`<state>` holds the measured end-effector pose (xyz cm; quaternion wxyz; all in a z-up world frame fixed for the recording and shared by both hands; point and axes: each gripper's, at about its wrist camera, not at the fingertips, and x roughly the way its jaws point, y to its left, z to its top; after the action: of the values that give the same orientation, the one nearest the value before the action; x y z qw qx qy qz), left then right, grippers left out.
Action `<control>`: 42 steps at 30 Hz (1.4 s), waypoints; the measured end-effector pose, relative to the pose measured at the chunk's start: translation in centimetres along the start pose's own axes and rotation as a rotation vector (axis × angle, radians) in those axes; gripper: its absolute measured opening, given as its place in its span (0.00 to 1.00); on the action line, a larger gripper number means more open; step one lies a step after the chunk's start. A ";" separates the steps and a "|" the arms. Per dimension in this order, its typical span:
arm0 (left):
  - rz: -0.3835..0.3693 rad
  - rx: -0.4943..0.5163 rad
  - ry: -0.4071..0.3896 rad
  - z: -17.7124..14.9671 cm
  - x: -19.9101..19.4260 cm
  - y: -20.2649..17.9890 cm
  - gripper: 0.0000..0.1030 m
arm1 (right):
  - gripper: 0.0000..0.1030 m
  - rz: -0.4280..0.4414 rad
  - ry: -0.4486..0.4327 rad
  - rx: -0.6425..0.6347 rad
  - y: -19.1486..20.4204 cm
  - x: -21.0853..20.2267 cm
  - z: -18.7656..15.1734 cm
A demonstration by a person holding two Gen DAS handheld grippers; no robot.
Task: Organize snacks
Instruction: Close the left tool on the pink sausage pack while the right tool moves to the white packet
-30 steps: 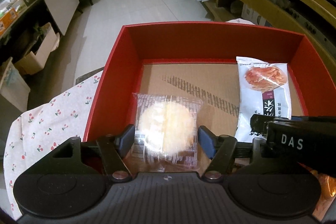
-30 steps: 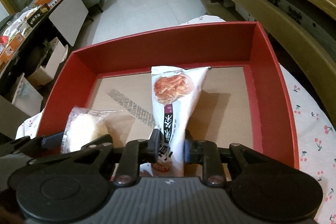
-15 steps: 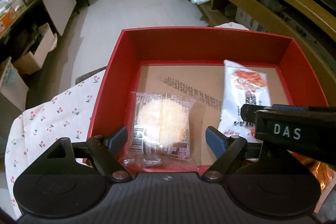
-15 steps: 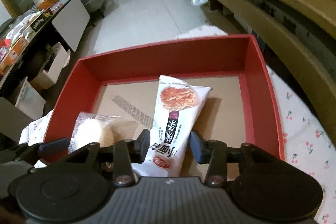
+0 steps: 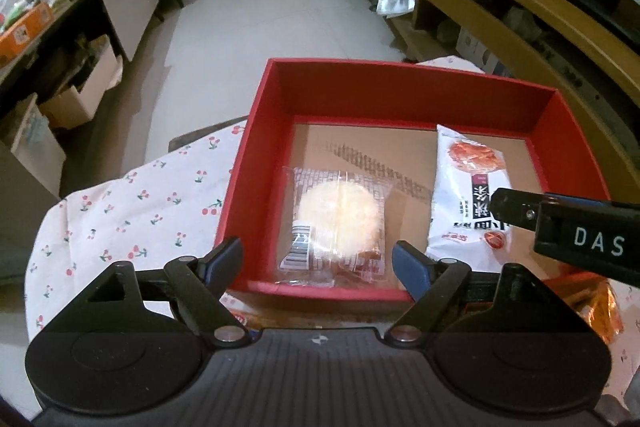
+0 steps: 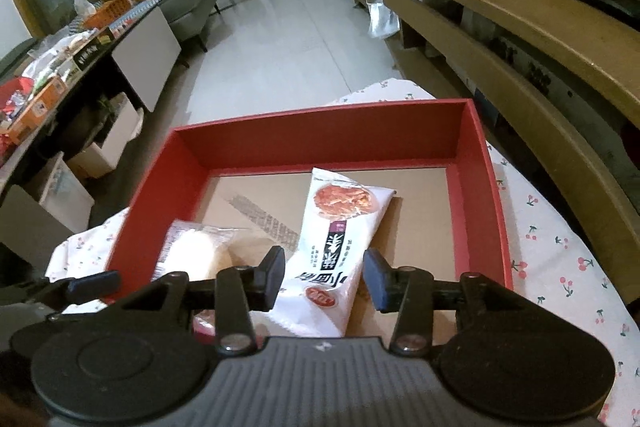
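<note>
While both pairs of jaws stood apart with nothing pinched between them, the left gripper hung released above the near wall of the shallow red cardboard box, its blue-padded fingers spread to either side of the round pale pastry in a clear plastic wrapper. That pastry lay flat on the box's brown cardboard floor, just ahead of the left gripper and clear of both pads, close to the near wall. To its right, the right gripper was likewise unclenched, its fingers apart on either side of the near end of the long white snack packet printed with an orange food picture, not pressing it. The packet lay lengthwise on the box floor, stretching away from that gripper toward the far wall, beside the pastry. Beneath the box spread a white cloth with small red cherry print. Beyond it ran pale tiled floor, with a long wooden shelf unit to the right.
</note>
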<state>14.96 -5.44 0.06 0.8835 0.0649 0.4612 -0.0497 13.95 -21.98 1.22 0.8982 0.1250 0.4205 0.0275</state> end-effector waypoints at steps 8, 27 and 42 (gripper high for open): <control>-0.014 -0.014 -0.011 -1.3 -2.5 1.3 0.86 | 0.42 0.008 0.000 -0.044 0.9 -1.9 -1.5; 0.019 -0.111 0.126 -7.6 -3.6 8.2 0.86 | 0.43 0.114 0.058 -0.126 4.0 -5.5 -6.3; 0.001 -0.116 0.229 -12.6 -4.1 9.2 0.86 | 0.43 0.178 0.116 -0.200 6.3 -6.7 -9.4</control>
<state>3.80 5.79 -3.13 0.8274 0.0194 0.5611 -0.0147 2.82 -15.06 2.06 0.8745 0.0695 0.4541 0.1559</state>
